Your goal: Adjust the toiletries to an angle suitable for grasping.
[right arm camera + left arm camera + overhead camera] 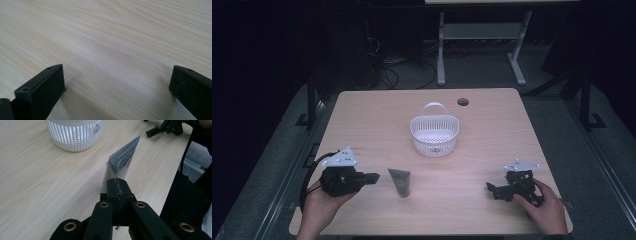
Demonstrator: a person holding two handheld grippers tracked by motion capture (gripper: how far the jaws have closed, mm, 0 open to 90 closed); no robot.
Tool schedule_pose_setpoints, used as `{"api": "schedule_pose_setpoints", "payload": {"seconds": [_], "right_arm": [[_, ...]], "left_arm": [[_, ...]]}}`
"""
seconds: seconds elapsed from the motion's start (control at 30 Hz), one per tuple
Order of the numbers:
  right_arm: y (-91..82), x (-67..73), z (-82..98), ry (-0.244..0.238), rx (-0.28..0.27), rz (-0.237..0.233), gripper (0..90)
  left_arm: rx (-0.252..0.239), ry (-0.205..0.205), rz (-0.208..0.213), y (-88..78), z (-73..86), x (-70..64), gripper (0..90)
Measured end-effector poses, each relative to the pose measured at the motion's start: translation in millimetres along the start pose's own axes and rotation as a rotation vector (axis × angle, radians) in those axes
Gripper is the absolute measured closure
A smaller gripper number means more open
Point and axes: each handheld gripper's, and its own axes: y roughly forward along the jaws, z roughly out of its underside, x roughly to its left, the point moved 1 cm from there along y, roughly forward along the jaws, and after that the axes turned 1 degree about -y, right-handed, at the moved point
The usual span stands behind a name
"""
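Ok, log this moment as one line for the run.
left gripper: shut, empty, beside dark tube | right gripper: open, empty | white basket: mid-table

Dark grey flat-crimped tube [400,182], wide sealed end toward the far side, lying on the counter [492,150], just in front of the white basket [434,135]

One camera overhead, one riding on each gripper.
The high view looks forward and down on the whole bench [492,125] from the person's side. The left gripper view sits low and close, facing across the bench to the basket [73,135] at upper left, which the high view shows at centre. The right gripper view looks closely at bare bench wood.
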Motion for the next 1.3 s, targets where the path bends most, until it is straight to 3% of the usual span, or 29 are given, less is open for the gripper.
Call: {"api": "schedule_pose_setpoints", "payload": {"seconds": [0.7, 1.3], "right_arm": [[0.0, 0.0, 0.0, 0.000, 0.000, 0.000, 0.0], [0.0, 0.0, 0.0, 0.000, -0.001, 0.000, 0.0]], "left_arm": [[0.012, 0.034, 0.023, 16.1, -18.6, -0.7, 89.8], [0.032, 0.036, 0.010, 29.1, -25.9, 10.5, 89.8]]}}
